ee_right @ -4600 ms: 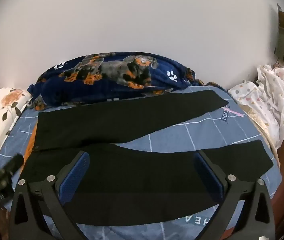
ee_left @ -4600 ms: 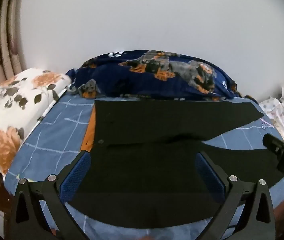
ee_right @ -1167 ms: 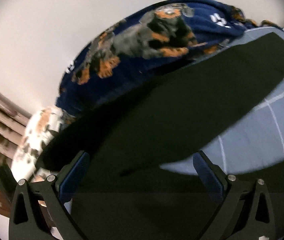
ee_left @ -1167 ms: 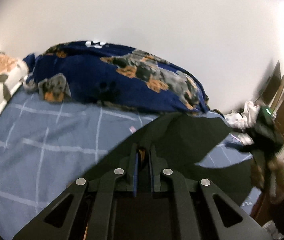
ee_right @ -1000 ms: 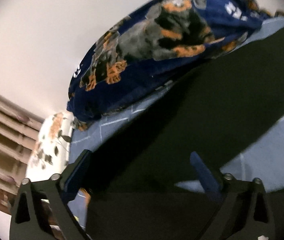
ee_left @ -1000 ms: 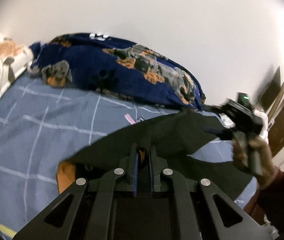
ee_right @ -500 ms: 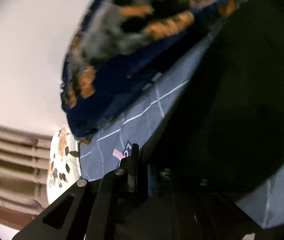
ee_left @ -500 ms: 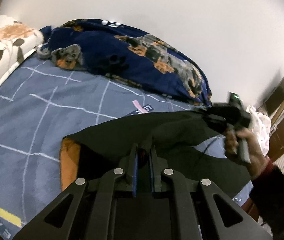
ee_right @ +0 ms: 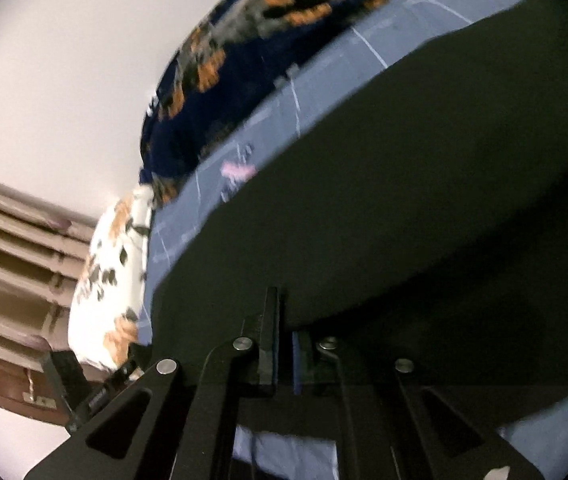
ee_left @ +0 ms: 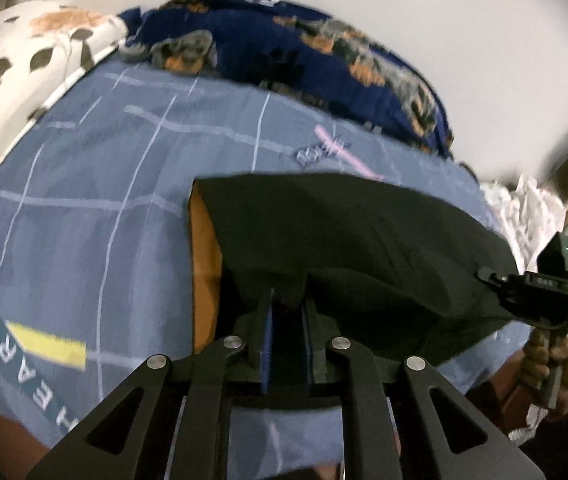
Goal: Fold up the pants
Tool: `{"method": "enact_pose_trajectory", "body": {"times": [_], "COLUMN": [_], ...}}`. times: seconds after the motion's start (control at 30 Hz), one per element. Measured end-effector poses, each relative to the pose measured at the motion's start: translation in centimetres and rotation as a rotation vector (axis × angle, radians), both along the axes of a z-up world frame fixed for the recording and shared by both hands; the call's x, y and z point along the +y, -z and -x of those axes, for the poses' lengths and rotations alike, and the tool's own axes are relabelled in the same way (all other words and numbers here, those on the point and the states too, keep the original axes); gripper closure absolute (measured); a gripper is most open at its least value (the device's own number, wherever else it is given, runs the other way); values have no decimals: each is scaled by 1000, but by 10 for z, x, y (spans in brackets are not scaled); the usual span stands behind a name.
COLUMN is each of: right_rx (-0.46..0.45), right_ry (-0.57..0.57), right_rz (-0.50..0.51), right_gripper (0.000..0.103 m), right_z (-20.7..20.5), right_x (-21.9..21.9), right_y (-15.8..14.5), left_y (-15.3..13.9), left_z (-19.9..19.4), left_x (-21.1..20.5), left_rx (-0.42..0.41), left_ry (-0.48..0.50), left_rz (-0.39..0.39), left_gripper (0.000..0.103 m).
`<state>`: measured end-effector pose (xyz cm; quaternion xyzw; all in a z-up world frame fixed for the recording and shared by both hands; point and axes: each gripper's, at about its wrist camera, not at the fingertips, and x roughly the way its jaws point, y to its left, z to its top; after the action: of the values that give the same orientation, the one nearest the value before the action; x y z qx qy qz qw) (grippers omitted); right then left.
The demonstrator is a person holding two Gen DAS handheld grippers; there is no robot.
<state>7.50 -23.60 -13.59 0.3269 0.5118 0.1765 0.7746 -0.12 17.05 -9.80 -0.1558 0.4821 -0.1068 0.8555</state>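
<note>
One pair of black pants on one bed, pinched in both grippers' jaws, left gripper, right gripper.

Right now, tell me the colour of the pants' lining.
Orange, along the edge of the black pants; clearest in the left wrist view.

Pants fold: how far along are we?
Done: one layer of the black pants already lies doubled over on the blue bedsheet, orange lining showing at its left edge. In hand: the left gripper and the right gripper are each clamped on black fabric, holding it off the sheet. Left: laying that layer flat, then probably a further fold.
</note>
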Motion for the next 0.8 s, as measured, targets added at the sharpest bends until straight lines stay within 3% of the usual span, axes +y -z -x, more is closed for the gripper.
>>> {"method": "enact_pose_trajectory", "body": {"times": [0.17,0.33,0.43,0.5,0.53,0.57,0.67,0.8], "right_rx": [67,130,137,151,154,159,161,161], "right_ry": [-6,17,10,13,14,15,19,20], "right_rz": [4,-24,-18,-27,-27,-28,-36,-44], "right_gripper": [98,98,98,98,98,98,98,98], "right_z": [32,42,41,42,42,43,43,44], "right_x": [-1,-3,0,-1,-2,-1,-2,-2], "right_y": [24,47,52,57,58,60,62,63], "left_y": [16,18,20,18,15,12,-10,-50], "left_z": [17,27,30,34,37,40,53,60], "left_x": [3,0,2,4,7,9,19,10], "left_rx": [44,18,25,40,45,44,-9,-141], "left_ry": [13,39,33,21,5,-16,-58,-60], "left_rz": [-13,-66,-94,-141,-175,-211,-240,-289], "left_gripper": [89,87,80,66,54,50,50,50]}}
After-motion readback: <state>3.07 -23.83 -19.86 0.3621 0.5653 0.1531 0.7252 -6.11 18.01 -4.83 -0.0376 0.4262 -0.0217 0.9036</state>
